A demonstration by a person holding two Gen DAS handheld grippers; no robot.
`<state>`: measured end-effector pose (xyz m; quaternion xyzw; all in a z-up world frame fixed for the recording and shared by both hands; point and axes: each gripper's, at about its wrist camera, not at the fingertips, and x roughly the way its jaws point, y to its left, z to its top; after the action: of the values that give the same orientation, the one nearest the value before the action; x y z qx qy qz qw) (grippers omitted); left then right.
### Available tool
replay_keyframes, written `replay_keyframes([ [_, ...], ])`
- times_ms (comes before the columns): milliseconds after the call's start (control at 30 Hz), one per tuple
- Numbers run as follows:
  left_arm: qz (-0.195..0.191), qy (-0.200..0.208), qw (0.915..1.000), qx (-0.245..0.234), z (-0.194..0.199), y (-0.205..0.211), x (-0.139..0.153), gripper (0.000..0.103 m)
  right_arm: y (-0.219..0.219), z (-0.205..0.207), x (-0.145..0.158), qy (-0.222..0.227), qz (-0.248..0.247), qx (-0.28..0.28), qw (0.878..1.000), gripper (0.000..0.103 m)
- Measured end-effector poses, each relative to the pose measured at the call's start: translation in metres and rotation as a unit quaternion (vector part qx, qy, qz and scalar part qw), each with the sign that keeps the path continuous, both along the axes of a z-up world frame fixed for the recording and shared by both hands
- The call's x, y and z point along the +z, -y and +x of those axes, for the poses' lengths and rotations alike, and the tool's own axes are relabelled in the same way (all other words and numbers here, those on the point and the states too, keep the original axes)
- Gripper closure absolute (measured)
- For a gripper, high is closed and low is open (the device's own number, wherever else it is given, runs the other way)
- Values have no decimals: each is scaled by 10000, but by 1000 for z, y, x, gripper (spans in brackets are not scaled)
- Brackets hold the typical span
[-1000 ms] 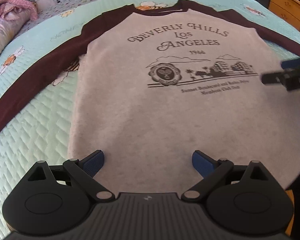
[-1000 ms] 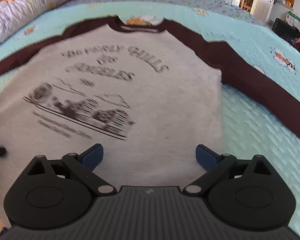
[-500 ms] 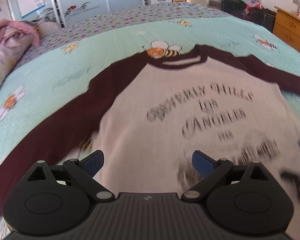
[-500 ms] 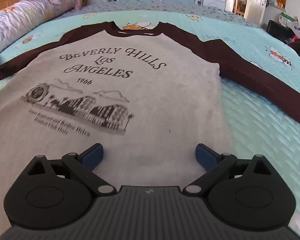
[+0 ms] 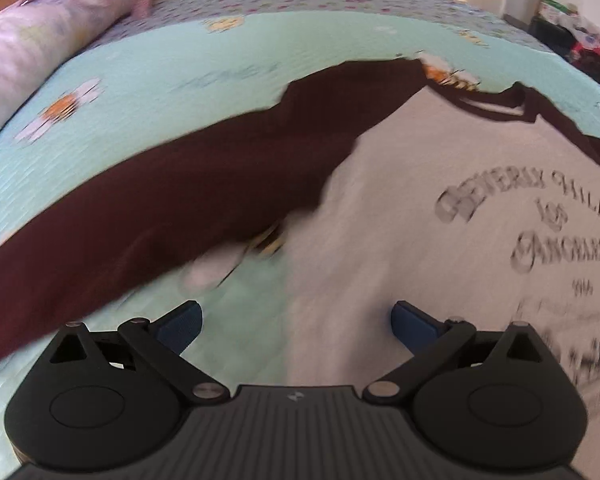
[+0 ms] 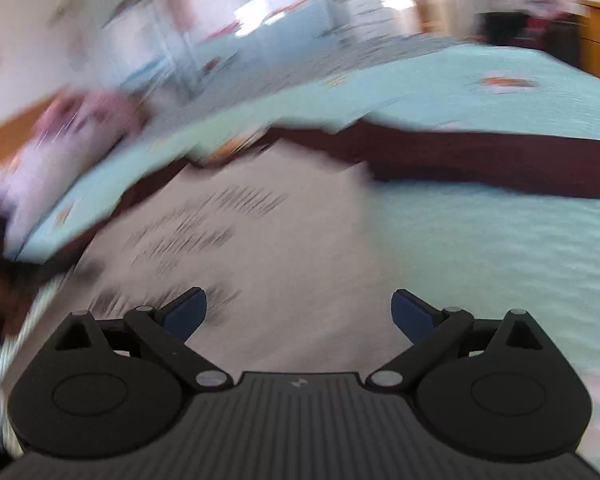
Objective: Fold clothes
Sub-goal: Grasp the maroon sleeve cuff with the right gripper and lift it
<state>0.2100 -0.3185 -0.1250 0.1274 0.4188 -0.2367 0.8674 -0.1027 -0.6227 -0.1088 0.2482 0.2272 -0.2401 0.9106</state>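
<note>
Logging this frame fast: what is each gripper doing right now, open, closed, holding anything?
Left gripper: open, holding nothing, above the sweatshirt.
Right gripper: open, holding nothing, also above the sweatshirt.

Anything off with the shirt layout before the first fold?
Nothing stands out. The sweatshirt lies flat, print up, on the quilt, maroon sleeves spread to the sides. Both grippers, left and right, are open and empty.

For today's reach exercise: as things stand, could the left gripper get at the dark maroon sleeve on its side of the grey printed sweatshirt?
Probably yes. The left gripper is open and empty, and the dark maroon sleeve lies flat on the mint quilted bedspread just ahead, with nothing between them.
</note>
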Motion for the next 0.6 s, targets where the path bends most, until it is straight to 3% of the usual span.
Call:
replay_keyframes([
  [100,11,72,9998,161,-17,-26,10,0,51,-43,1,365,289,-1146,9923,4],
  [167,19,119,9996,269,-29,-43,16,0,93,-77,-3,704,657,-2032,9744,4],
  [233,-14,126,9995,300,-43,-52,22,0,136,-112,-19,1128,1333,-2905,9408,4],
  [333,-40,110,9996,255,-65,-54,29,0,186,-148,-49,1754,2259,-3435,8946,4],
  [467,3,29,10000,21,-83,-41,33,0,222,-161,-61,2213,2338,-3626,8746,4],
  [600,196,56,9993,-299,-92,-18,35,0,248,-151,-62,2102,2186,-3685,8788,4],
])
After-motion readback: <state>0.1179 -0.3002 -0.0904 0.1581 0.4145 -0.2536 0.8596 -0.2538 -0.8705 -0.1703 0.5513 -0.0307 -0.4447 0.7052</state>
